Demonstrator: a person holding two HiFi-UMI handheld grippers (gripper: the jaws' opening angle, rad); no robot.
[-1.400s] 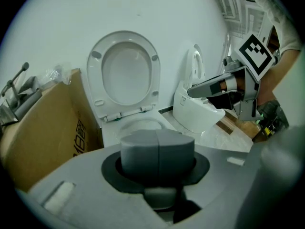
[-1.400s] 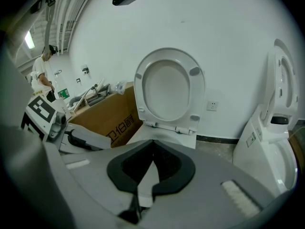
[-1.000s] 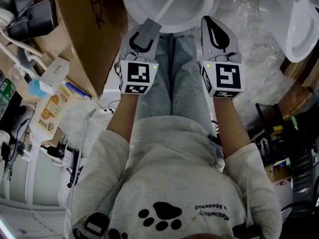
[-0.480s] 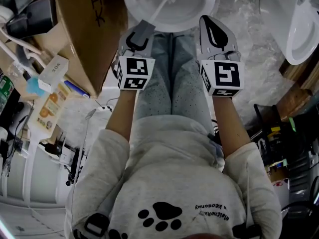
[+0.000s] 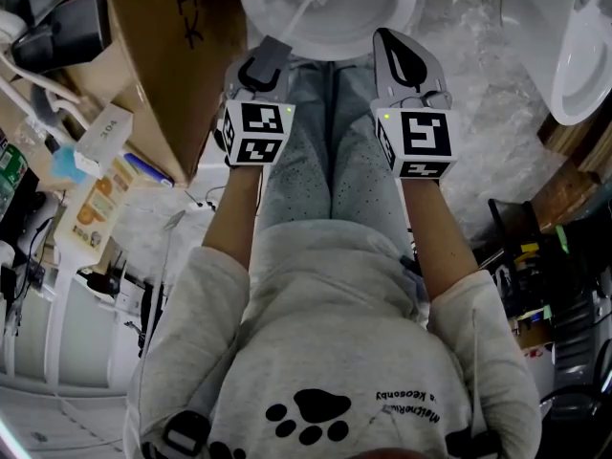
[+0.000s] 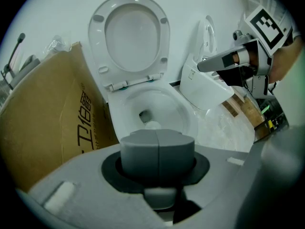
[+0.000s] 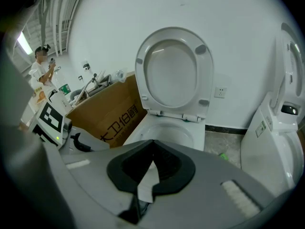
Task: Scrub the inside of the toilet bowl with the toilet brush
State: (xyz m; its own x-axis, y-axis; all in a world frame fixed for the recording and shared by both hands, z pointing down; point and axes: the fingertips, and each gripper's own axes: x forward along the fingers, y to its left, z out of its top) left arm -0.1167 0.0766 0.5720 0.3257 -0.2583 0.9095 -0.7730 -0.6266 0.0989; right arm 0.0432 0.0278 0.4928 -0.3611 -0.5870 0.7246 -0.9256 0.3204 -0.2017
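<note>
Scrubbing is seemingly under way: the left gripper (image 5: 260, 73) is pinching the toilet brush (image 5: 302, 10) by its grey handle, tilting it steeply so its head is reaching inside the toilet bowl (image 5: 378, 29). The right gripper (image 5: 400, 54) is hovering alongside, jaws pressed together and empty, likely to avoid obstructing.

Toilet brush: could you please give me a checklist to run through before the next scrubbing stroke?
1. Left claw shut on the toilet brush handle: ok.
2. Brush head inside the toilet bowl: ok.
3. Seat raised off the bowl: ok.
4. Right claw shut, empty, apart from the brush: ok.
5. Bristles pressing on the porcelain: cannot tell.
</note>
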